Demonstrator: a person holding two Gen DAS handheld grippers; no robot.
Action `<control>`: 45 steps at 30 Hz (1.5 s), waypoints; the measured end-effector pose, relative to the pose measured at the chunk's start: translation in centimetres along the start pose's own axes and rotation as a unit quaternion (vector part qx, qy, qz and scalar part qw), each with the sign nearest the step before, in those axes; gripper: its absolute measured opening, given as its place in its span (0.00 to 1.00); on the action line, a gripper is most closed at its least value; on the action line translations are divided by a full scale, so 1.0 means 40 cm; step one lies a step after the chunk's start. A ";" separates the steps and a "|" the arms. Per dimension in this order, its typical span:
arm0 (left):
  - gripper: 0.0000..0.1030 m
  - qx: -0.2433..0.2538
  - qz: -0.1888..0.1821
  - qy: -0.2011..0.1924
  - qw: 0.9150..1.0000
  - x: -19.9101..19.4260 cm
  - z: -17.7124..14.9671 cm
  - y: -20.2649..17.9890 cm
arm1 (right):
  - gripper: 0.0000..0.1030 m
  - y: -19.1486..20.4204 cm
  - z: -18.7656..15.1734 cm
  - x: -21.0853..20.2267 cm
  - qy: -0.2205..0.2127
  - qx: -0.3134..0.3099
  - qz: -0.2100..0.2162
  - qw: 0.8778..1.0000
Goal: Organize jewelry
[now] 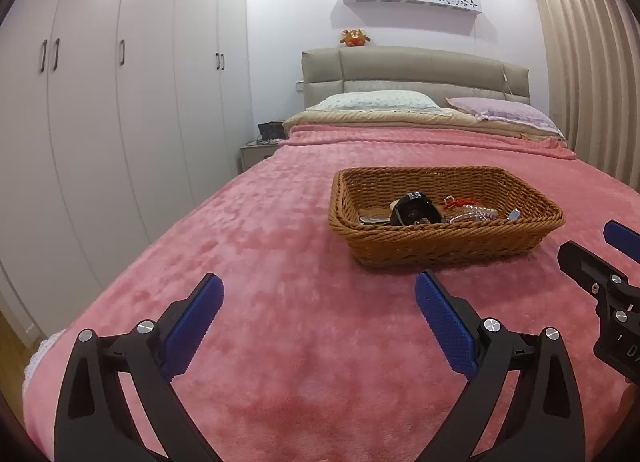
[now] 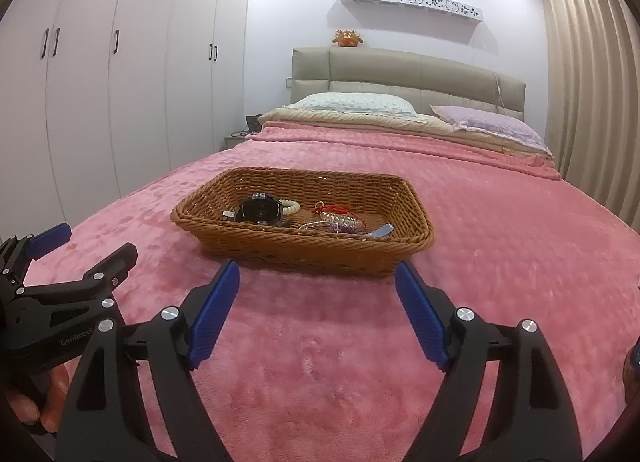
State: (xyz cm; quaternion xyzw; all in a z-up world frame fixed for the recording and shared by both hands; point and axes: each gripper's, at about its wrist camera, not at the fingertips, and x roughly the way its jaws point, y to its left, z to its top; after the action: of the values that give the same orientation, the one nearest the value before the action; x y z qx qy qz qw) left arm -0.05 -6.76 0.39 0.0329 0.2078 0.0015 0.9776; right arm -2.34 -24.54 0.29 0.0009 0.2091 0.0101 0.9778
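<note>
Wicker basket (image 2: 304, 218) sits mid-bed on the pink blanket (image 2: 320, 362), jewelry (image 2: 336, 220) heaped inside. Both the left gripper (image 1: 320, 302) and right gripper (image 2: 316, 294) gape wide, empty; better to reach in slowly, picking one piece.

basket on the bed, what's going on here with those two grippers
A person holds a gripper in each hand over a pink blanket. The left gripper and the right gripper are both open and empty, short of the wicker basket. Inside it lie a black watch, a pale bead bracelet and a tangle of red cord and chains. Nothing is held.
</note>
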 end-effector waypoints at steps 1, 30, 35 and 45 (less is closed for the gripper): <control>0.91 -0.001 0.000 0.000 1.000 0.001 -0.001 0.001 | 0.75 0.001 0.000 0.001 0.001 0.000 -0.001 1.000; 0.91 -0.005 -0.002 0.009 1.000 0.006 0.000 0.007 | 0.76 -0.005 -0.001 0.009 0.012 0.000 0.000 1.000; 0.92 -0.005 -0.002 0.009 1.000 0.006 0.000 0.006 | 0.78 -0.006 -0.001 0.009 0.012 0.000 0.001 1.000; 0.92 -0.004 -0.001 0.010 1.000 0.006 0.001 0.008 | 0.78 -0.007 -0.001 0.010 0.013 -0.001 0.001 1.000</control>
State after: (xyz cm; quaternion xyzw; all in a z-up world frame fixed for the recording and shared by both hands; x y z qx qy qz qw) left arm 0.20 -6.44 0.33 0.0292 0.2176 0.0013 0.9756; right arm -1.99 -24.80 0.08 0.0000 0.2219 0.0109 0.9750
